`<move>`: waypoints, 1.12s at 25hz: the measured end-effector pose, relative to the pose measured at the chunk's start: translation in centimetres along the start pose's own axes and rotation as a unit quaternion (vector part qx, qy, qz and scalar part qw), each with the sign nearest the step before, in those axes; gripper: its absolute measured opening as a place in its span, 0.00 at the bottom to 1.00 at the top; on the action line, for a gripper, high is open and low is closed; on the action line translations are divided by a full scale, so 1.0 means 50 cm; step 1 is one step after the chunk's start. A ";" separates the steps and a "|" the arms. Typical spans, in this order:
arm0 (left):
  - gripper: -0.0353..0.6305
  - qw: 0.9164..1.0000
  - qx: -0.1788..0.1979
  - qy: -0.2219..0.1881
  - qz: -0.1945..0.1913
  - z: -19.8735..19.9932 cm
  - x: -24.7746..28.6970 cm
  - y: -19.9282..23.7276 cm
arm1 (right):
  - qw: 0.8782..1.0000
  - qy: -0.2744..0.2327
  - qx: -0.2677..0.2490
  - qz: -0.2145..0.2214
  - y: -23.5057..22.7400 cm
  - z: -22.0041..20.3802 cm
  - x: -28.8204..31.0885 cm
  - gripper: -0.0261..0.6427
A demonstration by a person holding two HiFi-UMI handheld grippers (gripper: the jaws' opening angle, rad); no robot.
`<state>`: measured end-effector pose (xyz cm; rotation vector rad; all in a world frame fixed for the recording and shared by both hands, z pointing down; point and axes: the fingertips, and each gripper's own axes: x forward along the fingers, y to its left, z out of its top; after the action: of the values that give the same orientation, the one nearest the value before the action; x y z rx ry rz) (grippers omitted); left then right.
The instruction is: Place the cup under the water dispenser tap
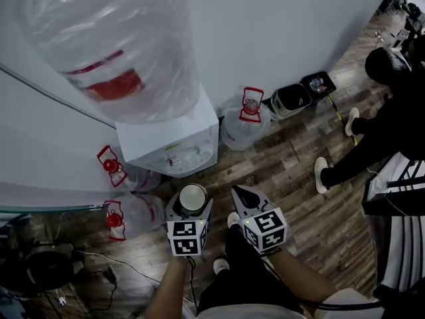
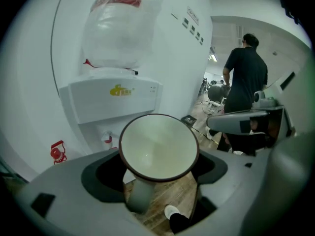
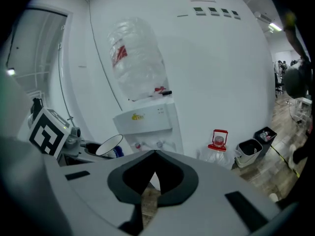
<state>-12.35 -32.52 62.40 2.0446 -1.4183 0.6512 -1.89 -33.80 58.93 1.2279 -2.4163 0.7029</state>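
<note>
Sensibly, the left gripper (image 1: pixel 191 206) clamped the cup (image 2: pixel 158 146) upright, ready for the dispenser tap (image 2: pixel 107 139). The right gripper (image 3: pixel 155 156) sat closed, empty.

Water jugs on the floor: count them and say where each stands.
3. The right jug stands right of the dispenser, by the wall. Left of it stand the far jug, nearer the wall, and the near jug. Others may hide behind the dispenser.
</note>
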 end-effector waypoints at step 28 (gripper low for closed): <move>0.70 0.999 -0.004 0.011 0.039 -0.137 0.472 0.182 | 1.000 -0.001 0.017 -0.014 -0.216 -0.201 0.341 0.07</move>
<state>-13.88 -46.21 84.69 1.9792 -1.4914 0.6966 -1.99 -44.66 78.71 1.2731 -2.3928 0.7369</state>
